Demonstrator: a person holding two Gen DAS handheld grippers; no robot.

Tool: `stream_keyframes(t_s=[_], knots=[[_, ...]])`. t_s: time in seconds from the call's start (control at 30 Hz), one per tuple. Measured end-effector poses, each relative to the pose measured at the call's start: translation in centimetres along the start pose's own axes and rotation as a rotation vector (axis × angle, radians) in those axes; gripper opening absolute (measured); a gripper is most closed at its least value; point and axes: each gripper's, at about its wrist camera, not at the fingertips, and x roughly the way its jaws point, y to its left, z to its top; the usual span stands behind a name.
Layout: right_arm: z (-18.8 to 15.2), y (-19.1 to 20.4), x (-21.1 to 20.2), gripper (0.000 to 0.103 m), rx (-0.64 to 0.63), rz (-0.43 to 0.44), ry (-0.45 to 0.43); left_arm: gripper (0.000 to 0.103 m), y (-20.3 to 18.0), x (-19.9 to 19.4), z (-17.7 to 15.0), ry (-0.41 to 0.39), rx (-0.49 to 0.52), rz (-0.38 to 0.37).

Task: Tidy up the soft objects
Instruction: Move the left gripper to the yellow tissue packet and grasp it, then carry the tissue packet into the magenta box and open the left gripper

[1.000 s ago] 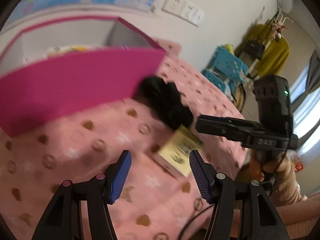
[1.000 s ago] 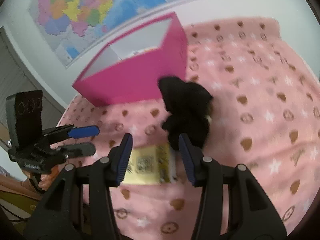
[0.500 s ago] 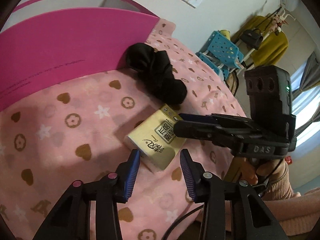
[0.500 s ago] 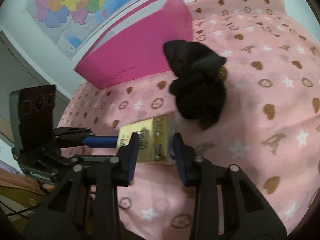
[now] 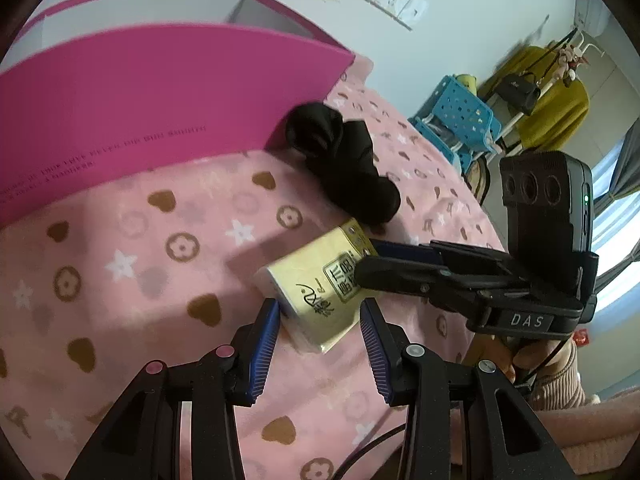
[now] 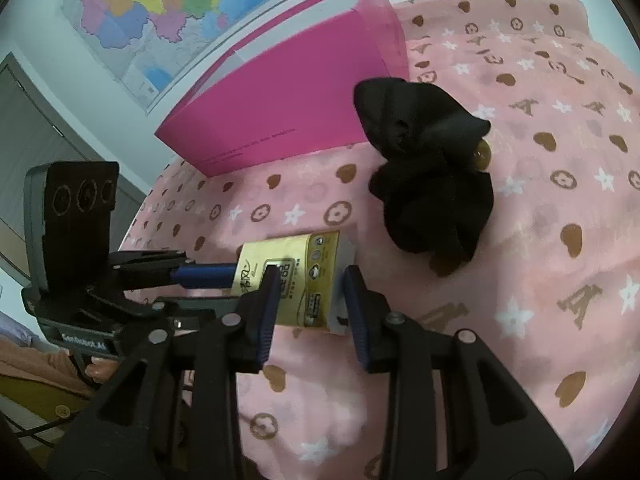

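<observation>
Only the right wrist view catches the wall map; the left one gets the blue crate and a yellow coat instead. Pink box sits far left on the fleecy pink blanket. Left gripper and right gripper both tilt down, jaws just narrowed around the yellow tissue pack, though actual pinching is hard to tell. Floppy black cloth lies right.
</observation>
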Motion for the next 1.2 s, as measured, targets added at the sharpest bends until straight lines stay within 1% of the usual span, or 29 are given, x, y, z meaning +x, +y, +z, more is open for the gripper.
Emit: stream_keyframes(t_s=[0.2, 0.4, 0.47, 0.83, 1.2], knots=[[1.1, 1.1, -0.6, 0.036, -0.037, 0.007, -0.036, 0.041, -0.4, -1.8, 0.9, -0.057, 0.020, 0.017], [2.7, 2.4, -1.1, 0.036, -0.080, 0.014, -0.076, 0.041, -0.7, -3.6, 2.0, -0.112, 0.049, 0.066], [3.1, 2.8, -1.1, 0.036, -0.092, 0.015, -0.087, 0.041, -0.8, -4.0, 2.3, -0.126, 0.054, 0.071], [5.6, 4.4, -1.9, 0.036, -0.147, 0.010, -0.135, 0.041, -1.1, -5.8, 3.6, -0.182, 0.083, 0.099], [8.1, 5.8, -3.2, 0.036, -0.198, 0.017, -0.204, 0.041, -1.6, -7.1, 5.2, -0.229, 0.105, 0.121]])
